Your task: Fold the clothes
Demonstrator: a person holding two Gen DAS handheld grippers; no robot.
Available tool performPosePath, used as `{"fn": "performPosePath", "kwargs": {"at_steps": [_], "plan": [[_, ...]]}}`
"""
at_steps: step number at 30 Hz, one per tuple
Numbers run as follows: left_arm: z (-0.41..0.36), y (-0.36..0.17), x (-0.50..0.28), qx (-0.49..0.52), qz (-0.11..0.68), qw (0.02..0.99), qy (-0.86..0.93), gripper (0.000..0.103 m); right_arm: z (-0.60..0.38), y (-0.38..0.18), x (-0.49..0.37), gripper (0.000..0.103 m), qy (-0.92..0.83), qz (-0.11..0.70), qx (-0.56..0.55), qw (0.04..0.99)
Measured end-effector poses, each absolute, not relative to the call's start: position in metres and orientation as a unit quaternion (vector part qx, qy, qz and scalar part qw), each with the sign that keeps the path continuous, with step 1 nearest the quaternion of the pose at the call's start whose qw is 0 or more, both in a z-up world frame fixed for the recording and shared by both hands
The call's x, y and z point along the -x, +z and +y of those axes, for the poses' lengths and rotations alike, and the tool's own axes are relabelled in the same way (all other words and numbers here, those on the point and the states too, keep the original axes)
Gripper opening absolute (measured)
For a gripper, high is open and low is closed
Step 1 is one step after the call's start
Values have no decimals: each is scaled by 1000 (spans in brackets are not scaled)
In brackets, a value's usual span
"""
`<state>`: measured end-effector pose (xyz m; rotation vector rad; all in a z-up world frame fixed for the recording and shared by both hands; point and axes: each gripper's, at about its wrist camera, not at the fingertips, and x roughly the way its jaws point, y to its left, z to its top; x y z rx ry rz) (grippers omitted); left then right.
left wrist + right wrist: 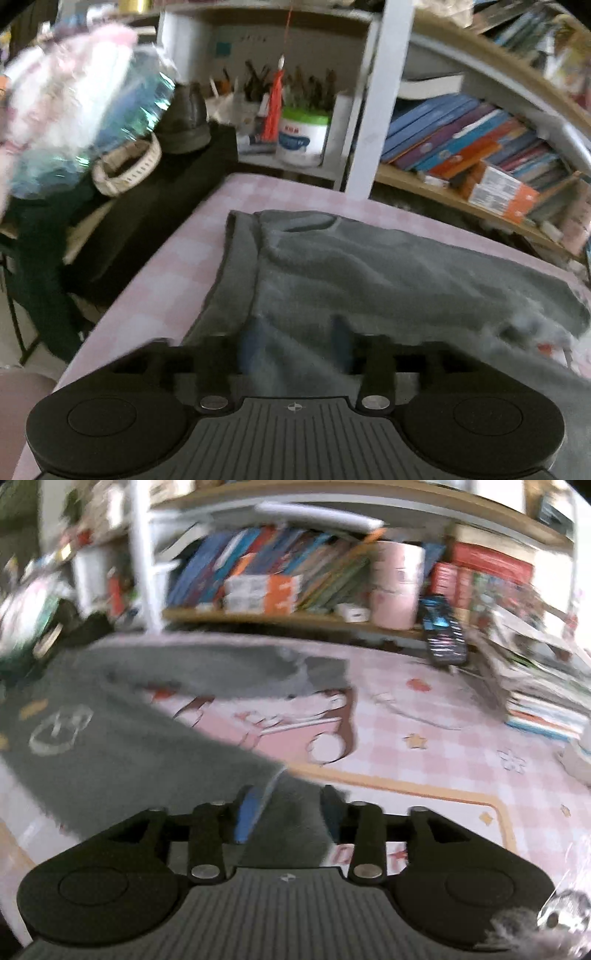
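Grey garment [388, 273] pinched between both tools' fingers, on tablecloth [461, 738].

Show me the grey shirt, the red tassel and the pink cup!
Grey shirt [406, 266], left wrist view, on its flat middle.
Red tassel [274, 103], left wrist view, on its hanging red threads.
Pink cup [396, 587], right wrist view, on its side wall, on the shelf.

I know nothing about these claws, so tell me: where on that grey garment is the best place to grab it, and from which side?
Grab the grey garment by its near edge, coming in low from the person's side of the pink checked table. It lies flat, so only a thin edge fits between the fingers. Both the left claw and the right claw already have cloth between their fingers there.
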<state>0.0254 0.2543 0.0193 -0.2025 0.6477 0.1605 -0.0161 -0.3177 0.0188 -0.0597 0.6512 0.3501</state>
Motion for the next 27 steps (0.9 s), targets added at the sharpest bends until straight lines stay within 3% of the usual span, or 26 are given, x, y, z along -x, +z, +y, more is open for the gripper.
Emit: {"fn": "performPosePath", "kwargs": {"at_steps": [1, 6, 9, 11, 12, 16, 20, 24, 27], "plan": [[252, 20, -14, 95, 313, 941, 82, 55, -323, 18, 10, 57, 158, 328, 14, 931], [254, 18, 33, 109, 291, 944, 112, 63, -328, 6, -8, 57, 146, 369, -33, 917], [260, 15, 51, 119, 283, 942, 138, 64, -324, -3, -14, 48, 152, 387, -49, 908], [264, 14, 60, 130, 276, 940, 154, 64, -315, -2, -12, 28, 164, 379, -34, 910], [267, 13, 64, 137, 272, 939, 159, 64, -309, 2, -7, 10, 179, 373, -28, 910], [272, 13, 71, 155, 262, 936, 176, 64, -286, 32, 27, 6, 225, 290, 37, 929], [268, 17, 78, 156, 254, 939, 174, 64, -293, 65, 50, 6, 220, 231, 45, 947], [264, 14, 80, 158, 257, 940, 161, 68, -308, 27, 24, 13, 150, 317, 55, 935], [261, 10, 81, 156, 270, 937, 159, 68, -317, 5, 14, 46, 108, 340, 54, 933]]}}
